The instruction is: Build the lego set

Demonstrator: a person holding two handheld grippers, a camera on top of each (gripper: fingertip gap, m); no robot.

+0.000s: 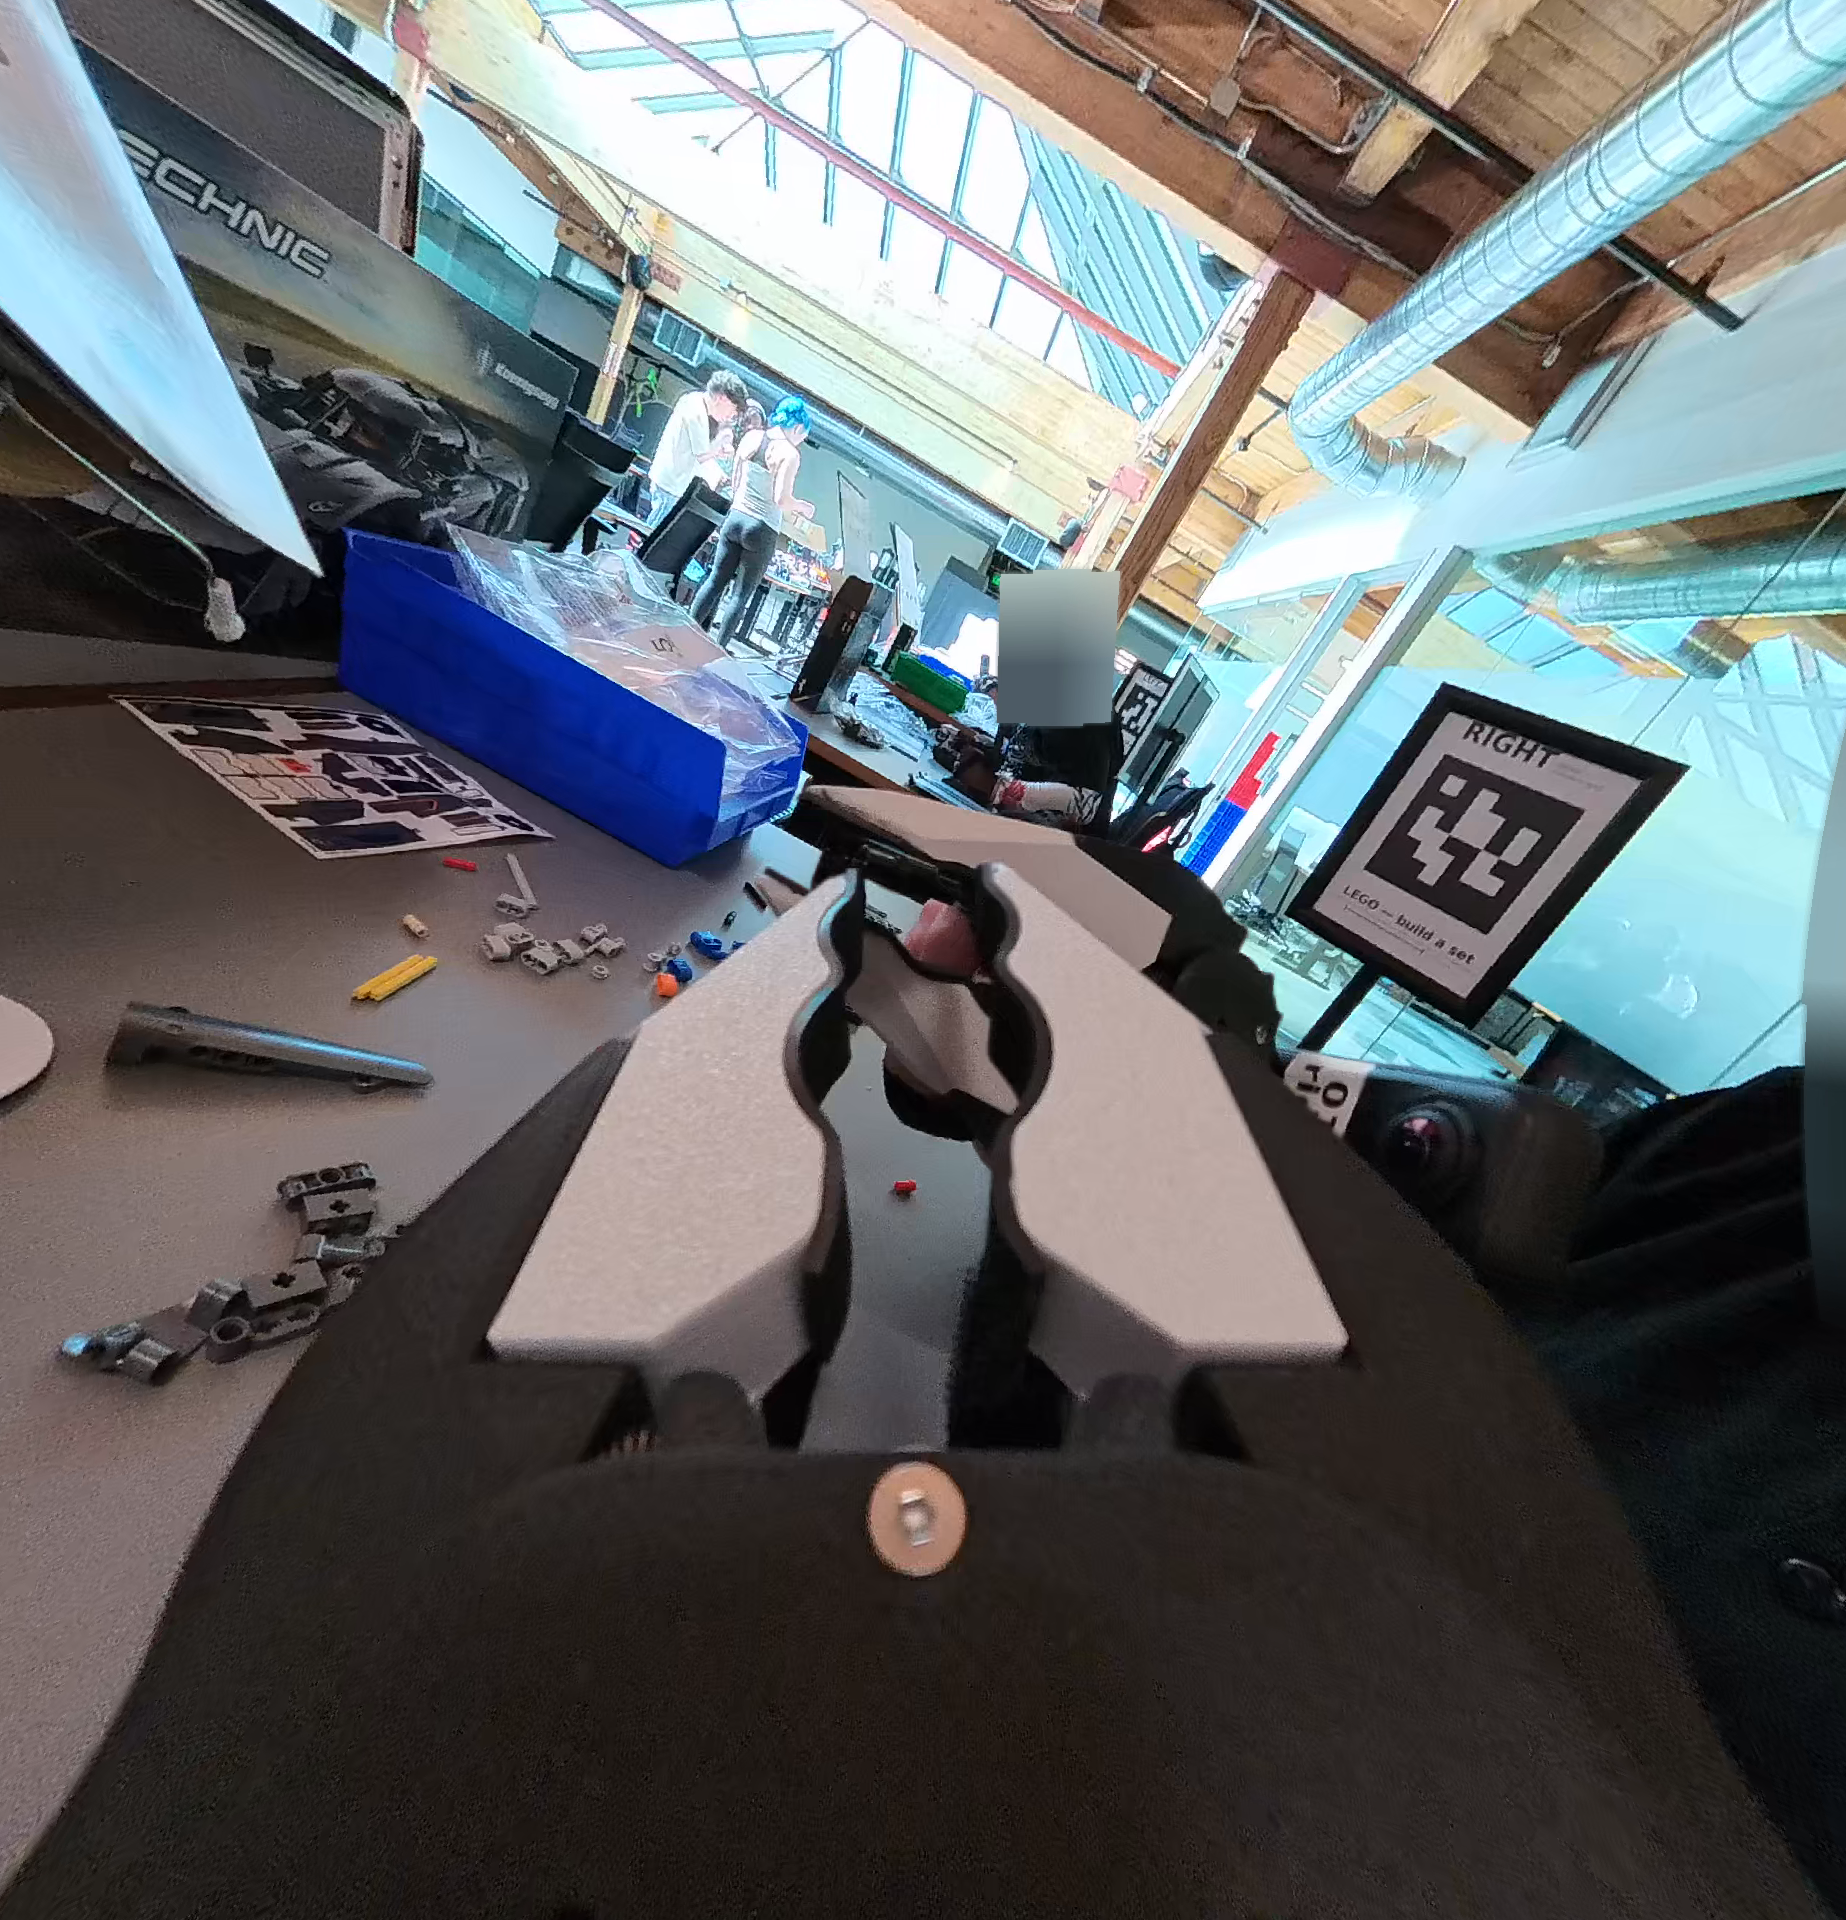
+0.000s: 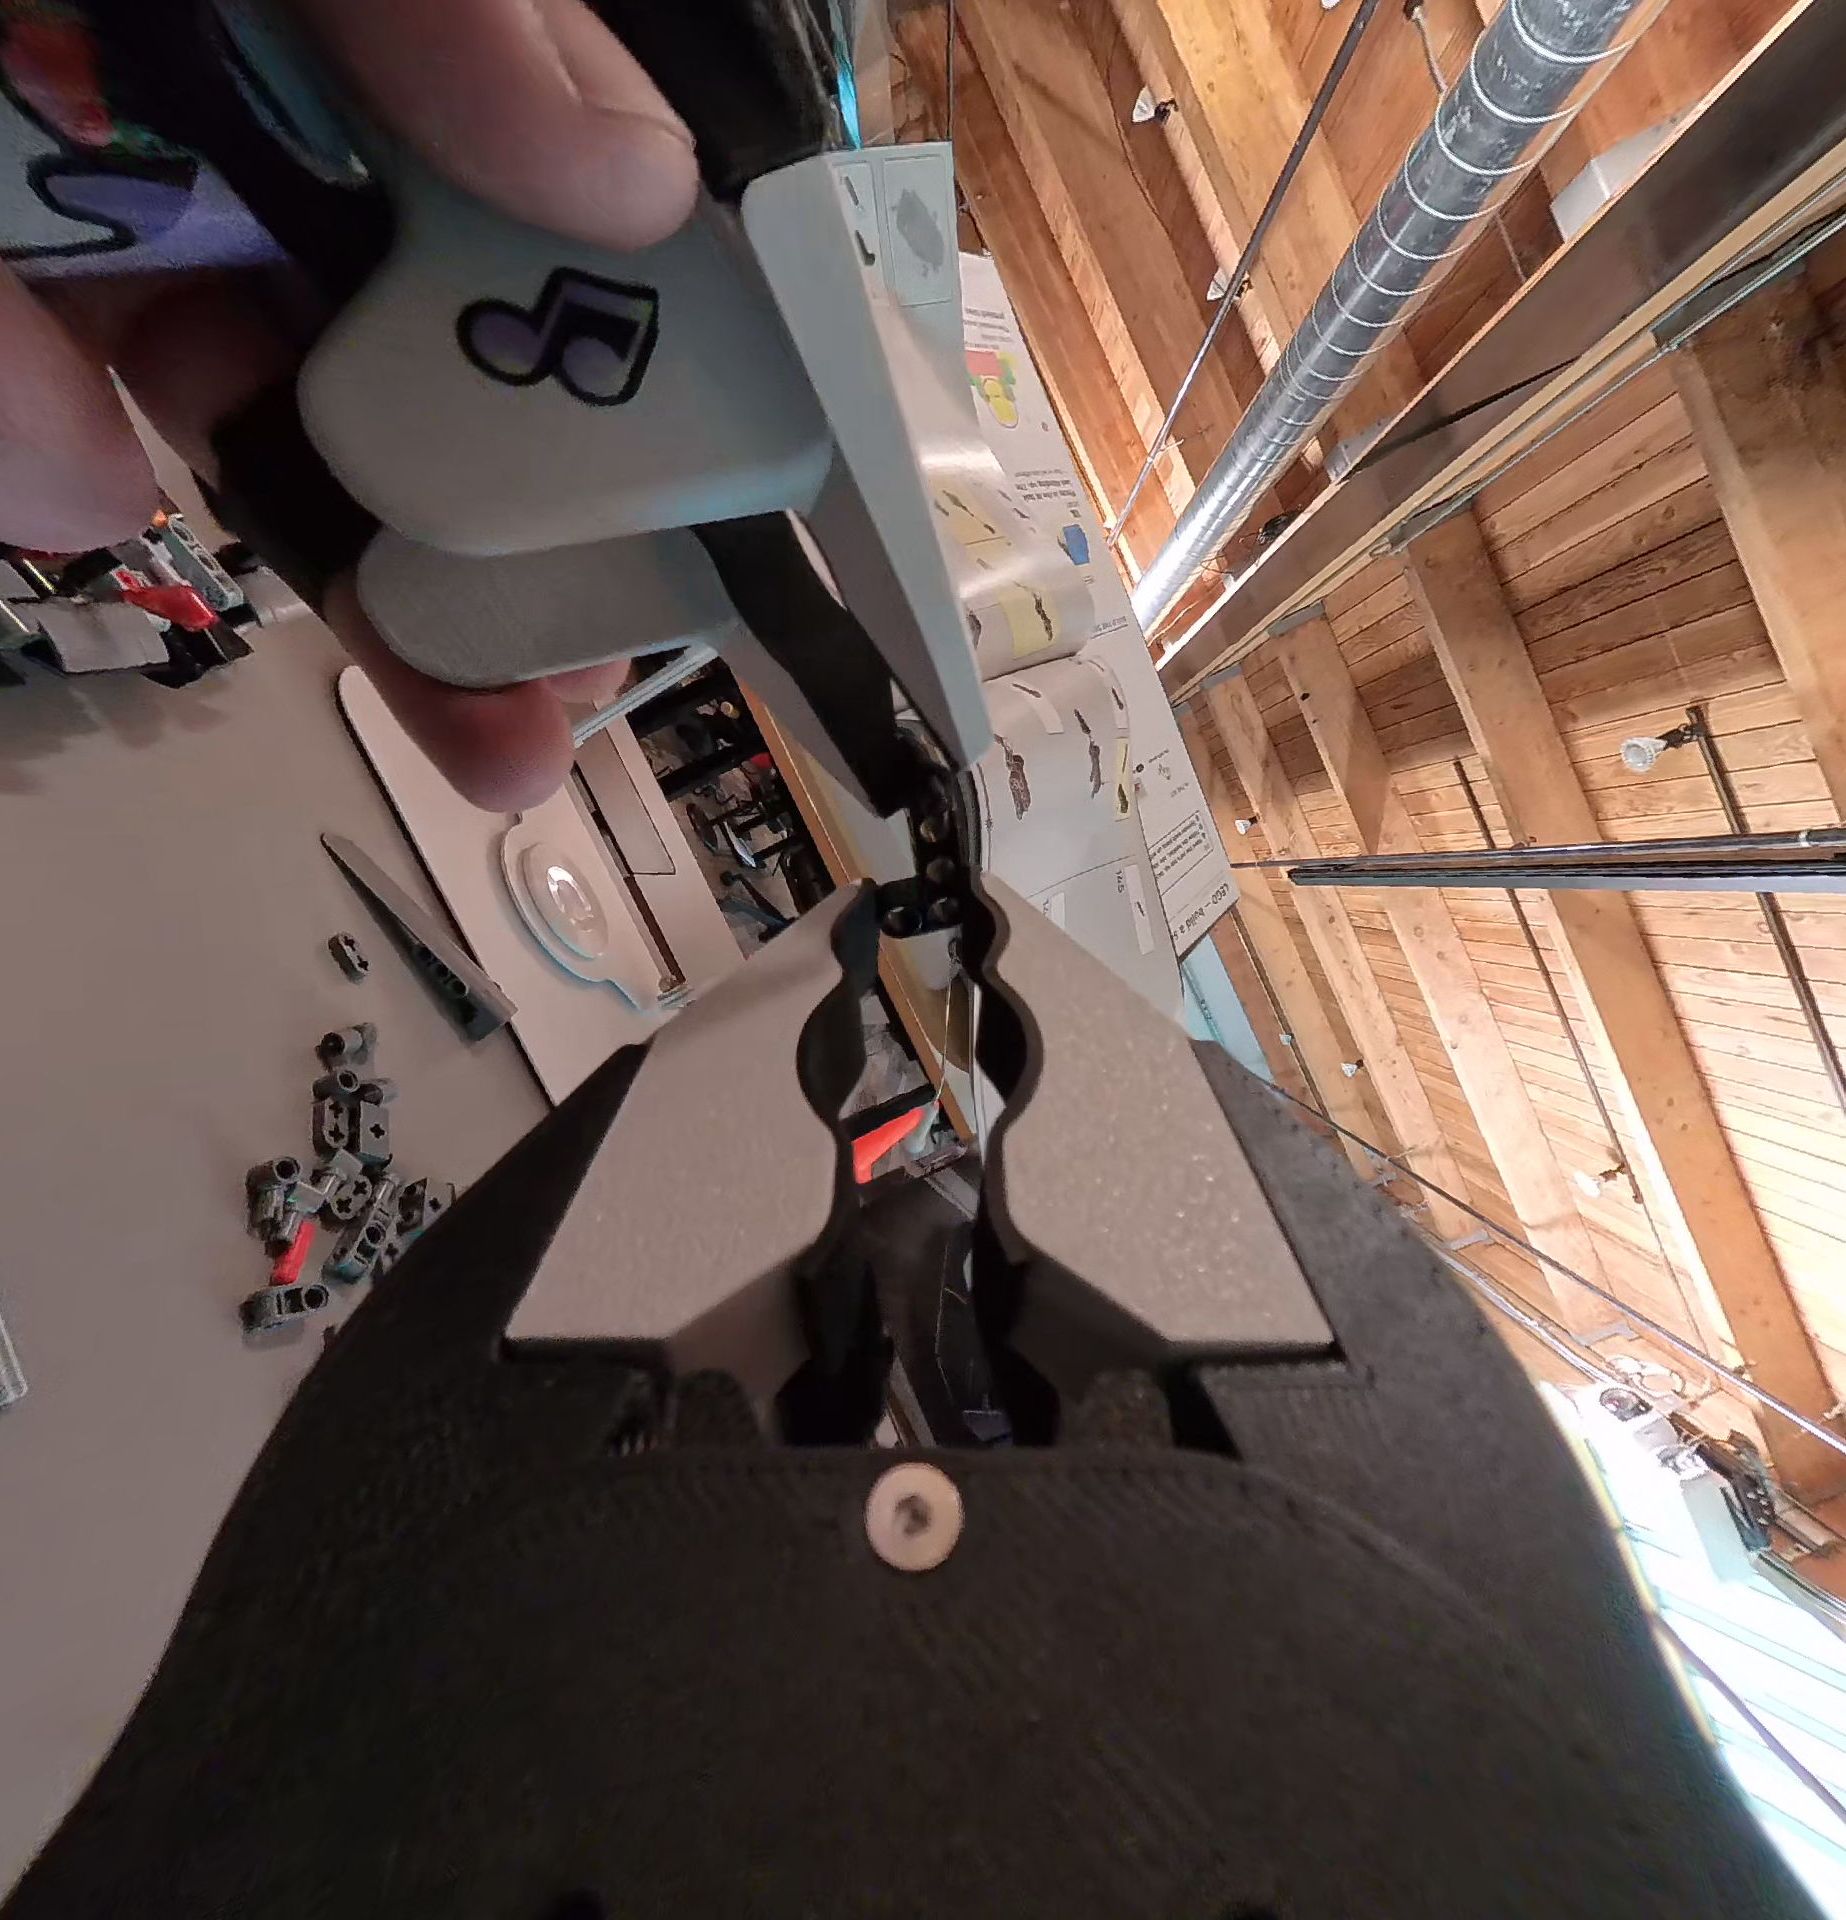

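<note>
A bright blue bin (image 1: 545,717) is seen on the grey table (image 1: 88,914); yellow rods (image 1: 394,977), a red pin (image 1: 904,1185) and dark grey connectors (image 1: 275,1278) are scattered there; a black beam (image 2: 924,904) with round holes is clamped between black-edged grey fingers (image 2: 711,1143); a black-and-white marker pattern is shown on a black-framed sign (image 1: 1475,847).

Left gripper (image 1: 914,899) hides most of the black beam (image 1: 903,871).

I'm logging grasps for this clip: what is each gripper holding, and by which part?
Both grip one black holed beam: the right gripper pinches its near end, the left gripper its far end.
</note>
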